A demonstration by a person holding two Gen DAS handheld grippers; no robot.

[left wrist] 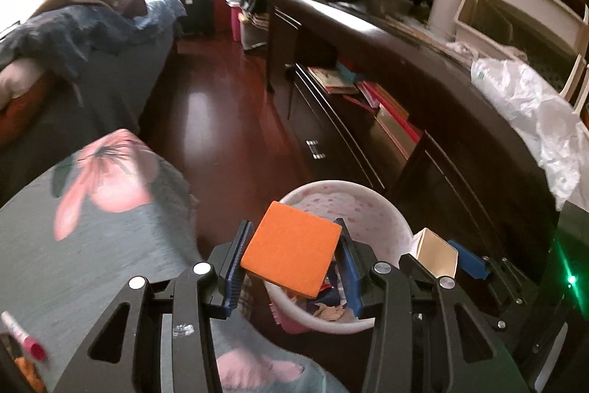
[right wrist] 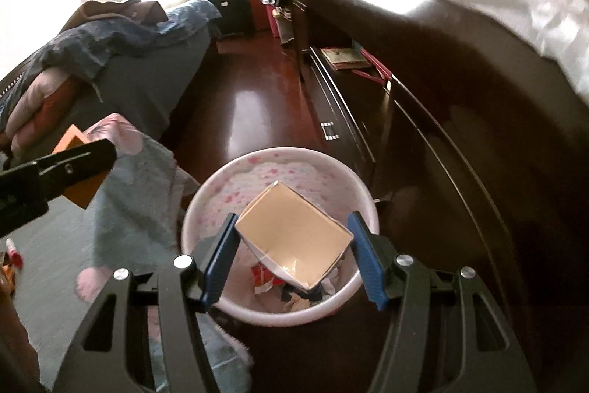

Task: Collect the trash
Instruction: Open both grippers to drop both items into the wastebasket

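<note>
Your left gripper [left wrist: 292,255] clamps an orange box [left wrist: 291,249] above the near rim of the pink bin [left wrist: 383,209], beside the bed [left wrist: 92,245]. Your right gripper [right wrist: 294,255] grips an open carton [right wrist: 294,238] directly over that bin [right wrist: 217,205], which holds scraps [right wrist: 272,279].

So, tally: one pink-speckled trash bin [right wrist: 279,172], one orange box [left wrist: 291,249], one open cardboard box [right wrist: 294,245], two grippers, left [left wrist: 292,256] and right [right wrist: 292,258]. Also one black suitcase [left wrist: 193,4], one crumpled white plastic bag [left wrist: 530,109], and one pink-capped marker [left wrist: 25,337].
</note>
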